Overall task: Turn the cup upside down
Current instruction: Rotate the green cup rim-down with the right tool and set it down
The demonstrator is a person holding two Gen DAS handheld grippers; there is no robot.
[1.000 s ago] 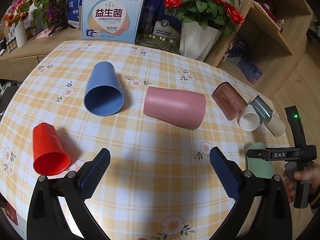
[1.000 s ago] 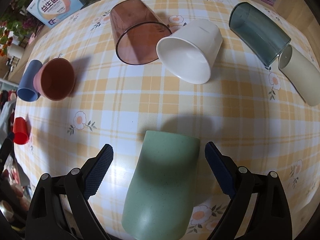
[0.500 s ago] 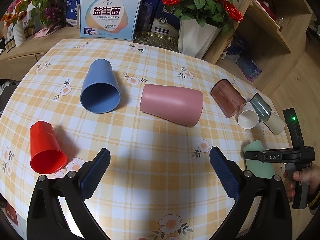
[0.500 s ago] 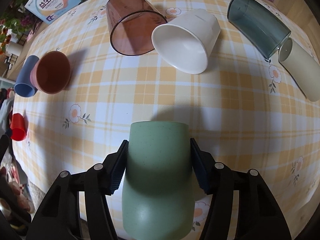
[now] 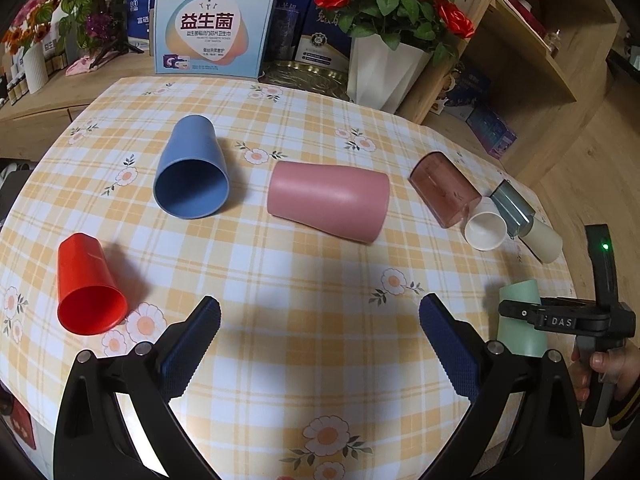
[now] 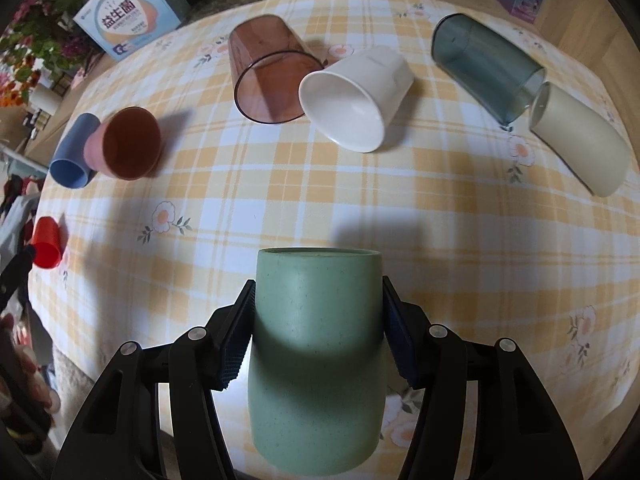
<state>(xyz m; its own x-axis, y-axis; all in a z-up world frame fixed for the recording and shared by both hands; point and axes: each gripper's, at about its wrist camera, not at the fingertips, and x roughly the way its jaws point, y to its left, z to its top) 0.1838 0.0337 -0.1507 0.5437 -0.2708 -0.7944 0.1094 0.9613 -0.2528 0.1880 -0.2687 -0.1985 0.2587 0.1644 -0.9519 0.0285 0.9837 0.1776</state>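
Note:
My right gripper (image 6: 318, 328) is shut on a green cup (image 6: 316, 352), its blue pads pressed on both sides of the cup, which lies lengthwise between the fingers just above the checked tablecloth (image 6: 280, 200). In the left wrist view the green cup (image 5: 520, 320) and the right gripper (image 5: 520, 314) show at the table's right edge. My left gripper (image 5: 320, 332) is open and empty over the table's near side.
Cups lie on their sides: red (image 5: 86, 284), blue (image 5: 192, 176), pink (image 5: 328, 200), brown clear (image 6: 268, 68), white (image 6: 356, 96), grey clear (image 6: 484, 64), cream (image 6: 580, 144). A flower vase (image 5: 384, 68) and boxes (image 5: 212, 28) stand behind the table.
My right gripper closed on the green cup and has lifted it slightly. The left gripper has drawn back a little and stays open.

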